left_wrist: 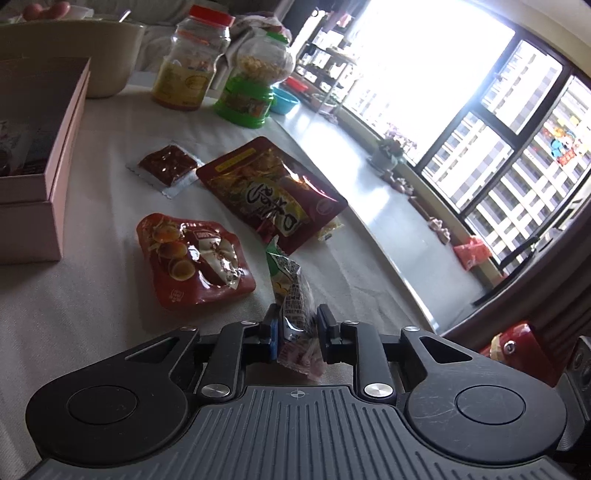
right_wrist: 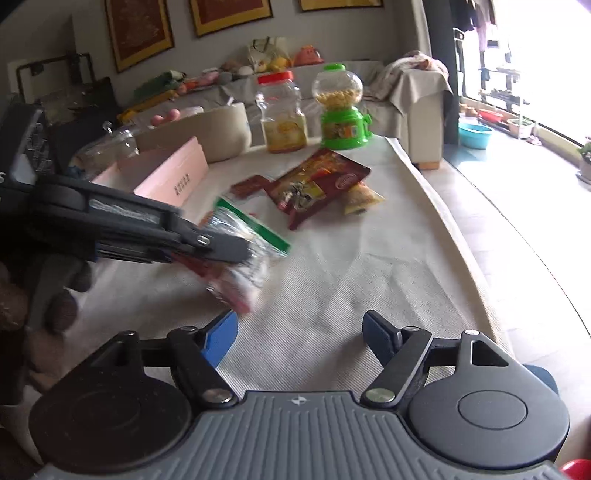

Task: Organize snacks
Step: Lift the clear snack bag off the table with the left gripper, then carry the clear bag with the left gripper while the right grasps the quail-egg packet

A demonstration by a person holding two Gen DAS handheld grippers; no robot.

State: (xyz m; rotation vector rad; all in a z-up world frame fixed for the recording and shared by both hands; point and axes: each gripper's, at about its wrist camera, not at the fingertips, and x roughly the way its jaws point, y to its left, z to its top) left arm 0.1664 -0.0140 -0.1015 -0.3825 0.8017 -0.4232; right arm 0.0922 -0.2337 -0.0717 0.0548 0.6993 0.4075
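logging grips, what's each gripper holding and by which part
The left gripper is shut on a small clear green-edged snack packet, gripping its lower end. The right gripper is open, holding nothing.

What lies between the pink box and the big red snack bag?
A small clear packet of dark red snack, seen in the left wrist view.

A blue basin (right_wrist: 475,135) sits on the floor past the surface's far right corner, near a draped sofa (right_wrist: 406,99). Framed pictures (right_wrist: 231,14) hang on the back wall, and a potted plant (left_wrist: 388,151) stands by the window (left_wrist: 498,122).
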